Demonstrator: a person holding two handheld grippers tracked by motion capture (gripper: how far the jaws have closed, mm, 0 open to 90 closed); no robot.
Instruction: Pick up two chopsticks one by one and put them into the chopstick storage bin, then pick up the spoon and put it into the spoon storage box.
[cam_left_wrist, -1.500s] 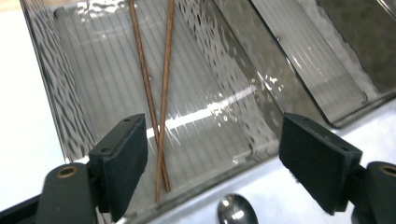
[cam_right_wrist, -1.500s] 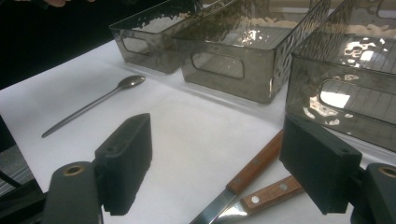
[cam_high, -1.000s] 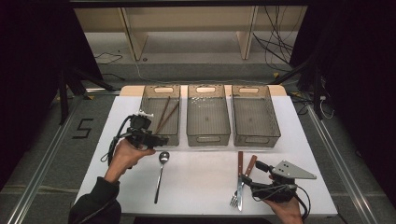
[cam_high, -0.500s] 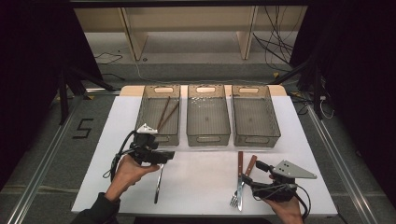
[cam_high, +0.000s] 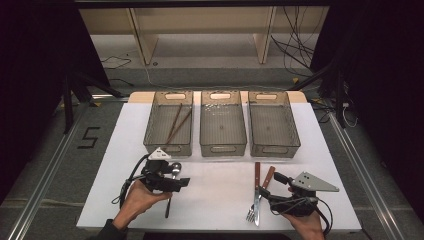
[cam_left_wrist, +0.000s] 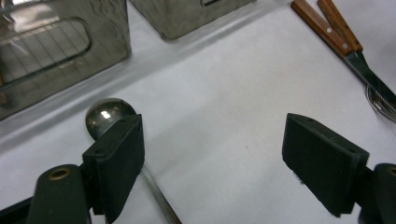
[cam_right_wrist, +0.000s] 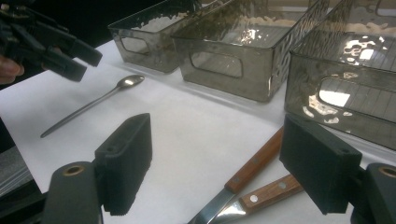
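Note:
A metal spoon (cam_high: 168, 207) lies on the white table at the front left, its bowl (cam_left_wrist: 105, 114) toward the bins. My left gripper (cam_high: 181, 183) hovers just over it, jaws wide open, with the spoon's bowl and neck showing beside the left jaw (cam_left_wrist: 212, 140). A wood-handled knife (cam_high: 257, 175) and a wood-handled fork (cam_high: 269, 177) lie side by side at the front right. My right gripper (cam_high: 270, 186) sits open right by their handles, and both handles (cam_right_wrist: 254, 163) lie between its jaws (cam_right_wrist: 219, 140), which grip nothing. The left gripper (cam_right_wrist: 91, 66) shows far off above the spoon (cam_right_wrist: 93, 102).
Three translucent grey bins stand in a row behind the cutlery: the left bin (cam_high: 150, 125) holds two brown chopsticks (cam_high: 176, 122), while the middle bin (cam_high: 223, 148) and right bin (cam_high: 274, 149) look empty. The table's front edge is close to both hands.
My left gripper has moved from beside the left bin toward the front and right, down over the spoon. The right gripper, knife and fork have not moved.

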